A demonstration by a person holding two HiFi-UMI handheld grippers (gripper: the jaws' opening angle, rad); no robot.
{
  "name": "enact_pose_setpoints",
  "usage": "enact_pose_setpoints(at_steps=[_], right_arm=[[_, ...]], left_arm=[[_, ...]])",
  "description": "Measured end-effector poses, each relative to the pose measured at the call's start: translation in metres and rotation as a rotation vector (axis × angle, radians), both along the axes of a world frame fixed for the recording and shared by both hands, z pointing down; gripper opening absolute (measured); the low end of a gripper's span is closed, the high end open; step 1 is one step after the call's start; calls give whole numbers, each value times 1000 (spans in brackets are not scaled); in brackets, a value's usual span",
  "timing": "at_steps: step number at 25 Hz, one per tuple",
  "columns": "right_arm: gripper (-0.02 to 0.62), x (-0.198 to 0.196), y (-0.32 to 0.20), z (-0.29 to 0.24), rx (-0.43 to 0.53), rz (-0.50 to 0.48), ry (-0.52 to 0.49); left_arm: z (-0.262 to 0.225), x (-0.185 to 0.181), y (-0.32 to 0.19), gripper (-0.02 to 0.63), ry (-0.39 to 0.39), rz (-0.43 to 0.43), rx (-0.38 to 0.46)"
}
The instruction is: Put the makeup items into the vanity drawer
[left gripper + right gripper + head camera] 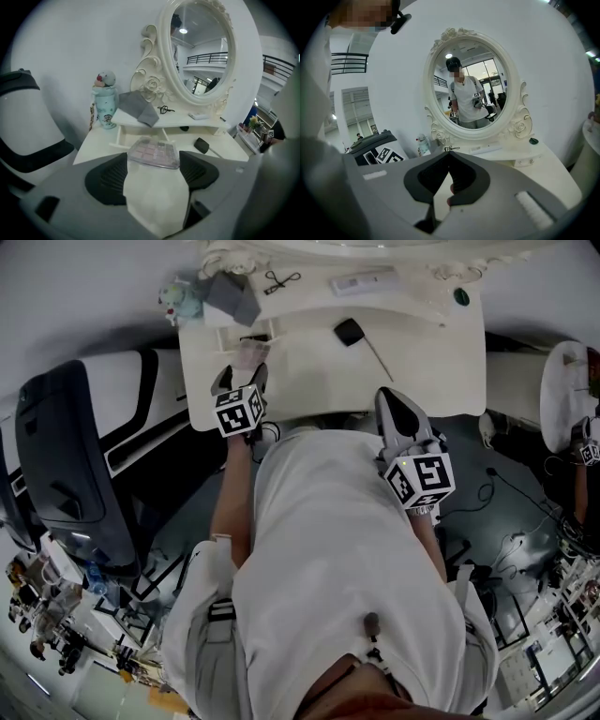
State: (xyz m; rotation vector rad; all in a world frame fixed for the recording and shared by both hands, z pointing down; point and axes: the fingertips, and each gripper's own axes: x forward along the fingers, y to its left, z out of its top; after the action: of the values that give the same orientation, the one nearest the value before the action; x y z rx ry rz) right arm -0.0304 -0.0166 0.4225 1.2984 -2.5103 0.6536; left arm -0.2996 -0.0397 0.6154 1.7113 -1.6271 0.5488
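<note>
Eyeshadow palette (154, 153) is clamped at the tips of the L gripper (153, 162), jaws set wide on it. It hangs just in front of the open drawer (117, 136) on the vanity (93, 146). Only the L gripper view shows that drawer pulled out. The head view shows both grippers over the desk's near edge, w/ a black compact (349, 331) lying apart on the top. R gripper (449, 157) has its jaw tips meeting. A pinkish bit (451, 188) shows in the gap behind them, poss. a small item, too unclear to name. Only the R gripper view's mirror (471, 84) shows the person's reflection.
</note>
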Motion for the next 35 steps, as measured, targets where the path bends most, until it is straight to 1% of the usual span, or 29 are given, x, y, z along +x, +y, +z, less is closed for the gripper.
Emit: enact_pose_setpoints(at_steps=[5,8,10,11,12,13,14,15,16,17,18,20,21,23,25,30,35], right_arm=[[8,-8,0,1,-5,-14,5],[8,-10,-1,1,-6,-13,10],[8,-9,-2,2,-10,-3,12],[8,-9,-3,2,-11,2,13],[8,-8,-4,2,-12,8,14],[8,-8,-5,3,-13,12,16],[8,-8,-6,3,-14,16,18],[8,-7,-6,3,-14,19,21],[8,-7,-6,3,-13,22,24],[8,-6,-6,3,-13,26,25],[8,-5,-7,3,-14,30,26],[8,-5,-7,4,-18,37,26],[8,-5,-8,5,-20,38,26],[8,-6,-8,5,-20,35,26],[8,-8,-7,5,-19,27,25],[8,-16,-5,6,-15,3,8],[8,-21,0,4,-2,-35,-21]], left_arm=[[0,-13,-15,345,-3,-57,0],[5,-14,-24,345,16,-80,-8],[8,-17,-28,343,28,-111,-3],[7,-21,-30,221,19,-142,10],[5,-27,-32,27,-6,-182,28],[3,-34,-34,6,-47,-218,42],[1,-39,-36,8,-92,-235,49],[0,-40,-38,41,-122,-229,53],[0,-38,-40,63,-127,-208,56],[1,-34,-42,93,-114,-182,57],[2,-31,-42,103,-100,-160,57],[3,-28,-40,88,-93,-147,59],[3,-29,-38,58,-93,-151,61],[1,-29,-35,37,-91,-159,67],[-4,-26,-34,8,-95,-149,80],[-21,-15,-32,6,-86,-108,127],[-49,0,-24,6,-78,-78,191]])
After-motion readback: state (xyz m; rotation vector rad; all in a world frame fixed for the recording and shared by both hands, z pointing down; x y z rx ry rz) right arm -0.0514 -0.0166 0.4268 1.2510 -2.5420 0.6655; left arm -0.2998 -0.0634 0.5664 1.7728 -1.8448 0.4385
